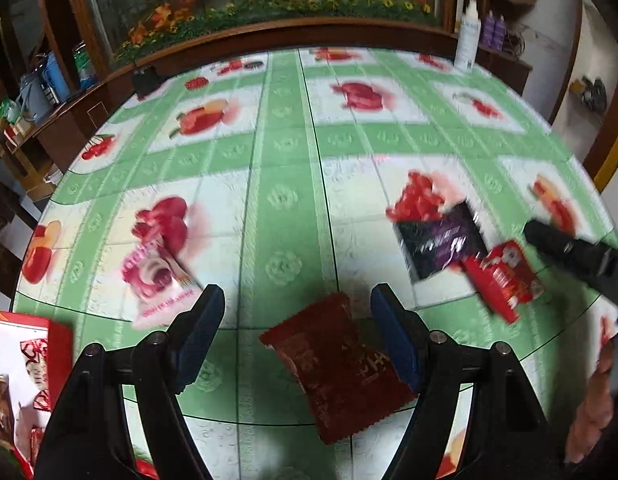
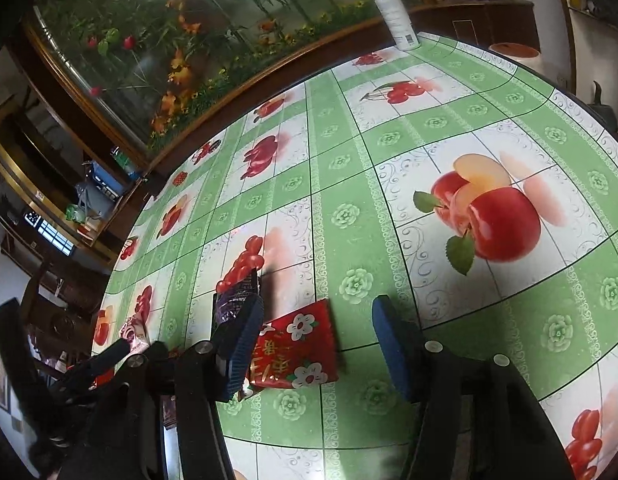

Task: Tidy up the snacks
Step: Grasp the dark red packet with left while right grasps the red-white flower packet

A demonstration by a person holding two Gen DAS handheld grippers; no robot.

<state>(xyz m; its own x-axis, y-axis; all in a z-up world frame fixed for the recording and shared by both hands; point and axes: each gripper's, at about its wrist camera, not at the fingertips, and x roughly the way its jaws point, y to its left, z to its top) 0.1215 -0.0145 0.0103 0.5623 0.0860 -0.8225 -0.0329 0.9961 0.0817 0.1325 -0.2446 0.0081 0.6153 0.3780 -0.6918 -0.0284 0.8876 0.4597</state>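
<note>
You are at the pick-up step: both grippers are poised over loose packets on the table (image 2: 449,128), and nothing is gripped yet.

**Left gripper** (image 1: 297,336). Its jaws stand well open and hold nothing. The dark red packet (image 1: 337,368) lies flat on the cloth between and just below the fingers, its right edge near the right pad; whether it touches that pad cannot be told through the blur. The next move likely calls for lowering until the pads straddle the packet, then closing across its narrow width.

**Right gripper** (image 2: 317,344). Its jaws stand about half open and empty. The red flowered packet (image 2: 297,352) lies between them, tight against the left pad and well apart from the right one. Shift a little left to centre it before closing. The black packet (image 2: 237,300) lies just beyond the left finger; keep it out of the pinch.

**Other items.** A pink packet (image 1: 157,280) lies to the left of the left gripper. The box (image 1: 33,364) at the lower left appears to be the destination.

**Limits of view.**
- The left view is motion-blurred; packet print is unreadable.
- The box is cut off by the frame edge, so its contents and free space are unclear.
- The right gripper's left finger hides one edge of the flowered packet.
- A hand (image 1: 597,400) shows only partly at the right edge.
</note>
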